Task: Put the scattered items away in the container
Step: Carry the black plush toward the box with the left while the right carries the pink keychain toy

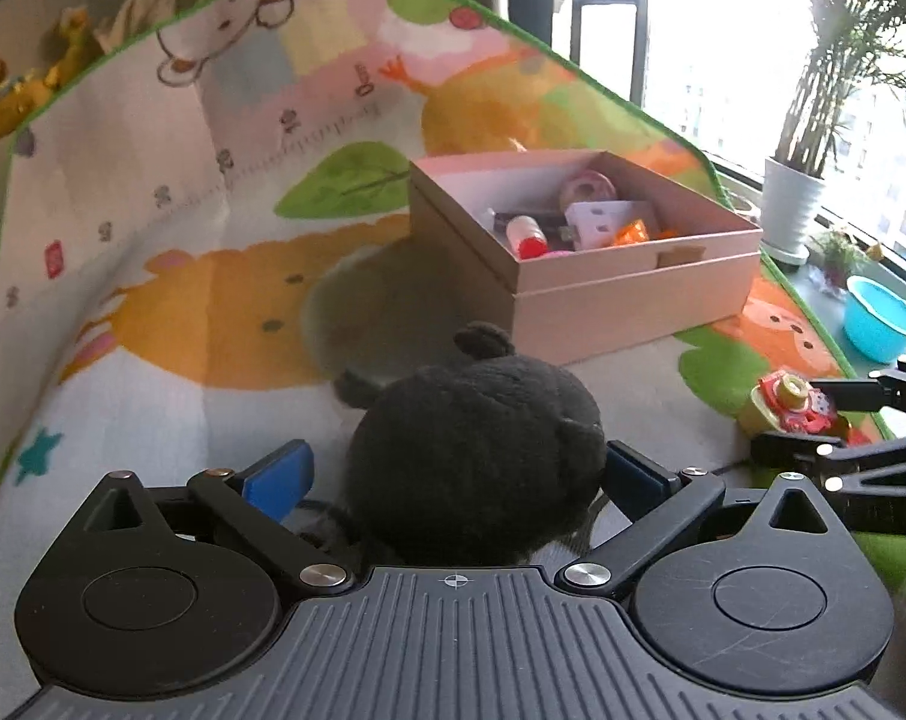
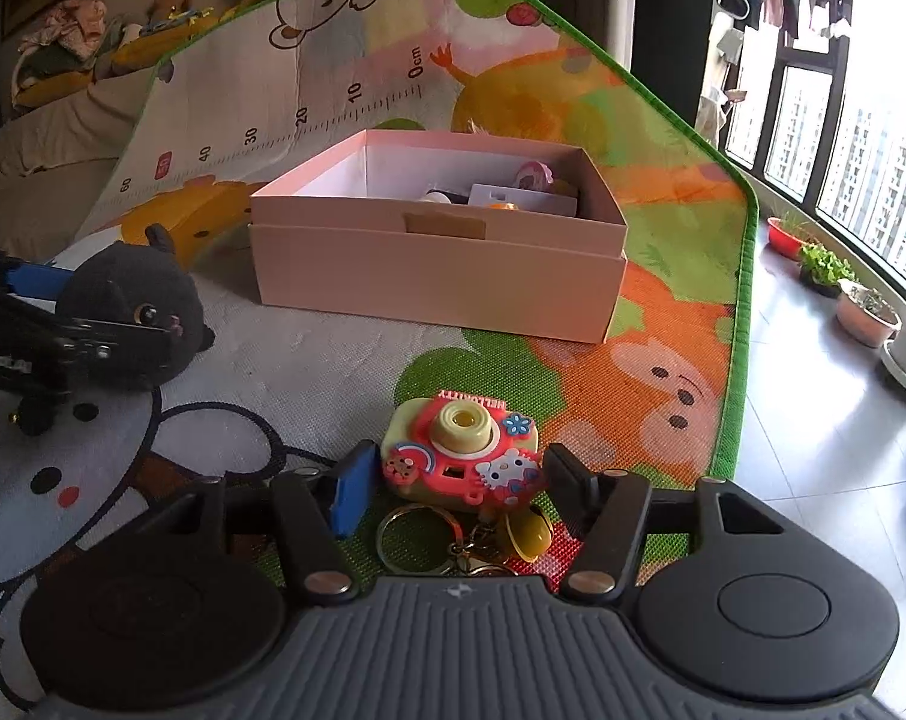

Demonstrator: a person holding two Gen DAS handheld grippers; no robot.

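So both grippers were down on the cartoon play mat (image 2: 345,360) at this point, each straddling a toy. The left gripper (image 1: 453,468) had its fingers spread wide around a black plush cat (image 1: 477,450), pads right beside the fur but I couldn't tell if they were squeezing yet. The right gripper (image 2: 453,480) sat wide around the little Hello Kitty toy camera keychain (image 2: 462,459), with a gap showing on both sides. The pink cardboard box (image 2: 435,276) was just ahead on the mat, already holding a few small toys. My guess: the plush is light and squishy, so grab it mid-body and close deep. The camera looked rubbery and rigid enough to pinch across its sides, though the ring (image 2: 414,540) and bell (image 2: 528,531) would dangle.
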